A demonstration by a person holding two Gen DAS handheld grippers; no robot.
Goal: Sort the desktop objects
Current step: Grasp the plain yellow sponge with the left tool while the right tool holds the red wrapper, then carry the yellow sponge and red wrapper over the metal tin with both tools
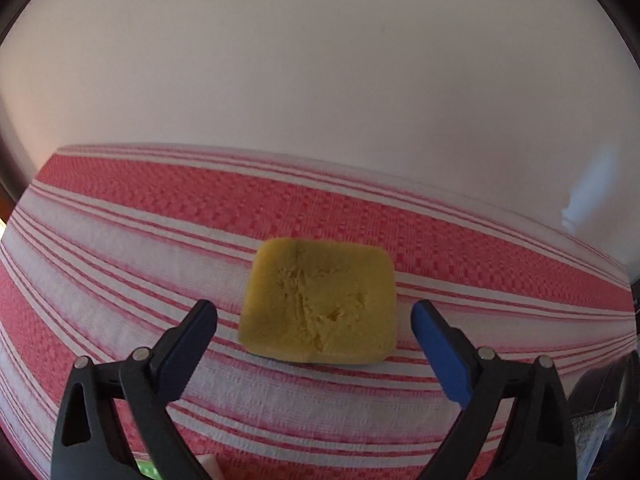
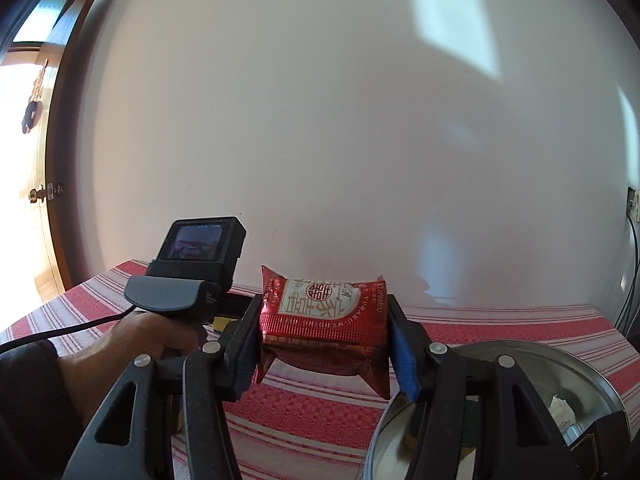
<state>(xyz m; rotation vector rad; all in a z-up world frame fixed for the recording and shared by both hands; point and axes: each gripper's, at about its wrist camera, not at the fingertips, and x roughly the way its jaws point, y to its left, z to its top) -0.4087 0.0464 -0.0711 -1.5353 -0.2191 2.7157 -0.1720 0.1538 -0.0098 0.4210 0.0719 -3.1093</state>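
**Yellow sponge lined up between spread jaws**

The yellow sponge (image 1: 318, 300) is seen lying flat on the striped cloth of the desk (image 1: 120, 208), just ahead of the left gripper (image 1: 314, 322), whose jaws are spread wider than its longer side. The red snack packet (image 2: 324, 316) is pinched by the right gripper (image 2: 322, 334), held above the desk near the metal bowl (image 2: 560, 364).

Black claw (image 2: 326, 354) arms, blue pads (image 1: 440, 350), silver rivets, seemingly dark sleeve (image 2: 24, 396).

Sponge (image 1: 318, 300) on tablecloth (image 1: 120, 216) before wall (image 1: 320, 60), packet (image 2: 324, 316) above cloth, bowl (image 2: 520, 360) at right
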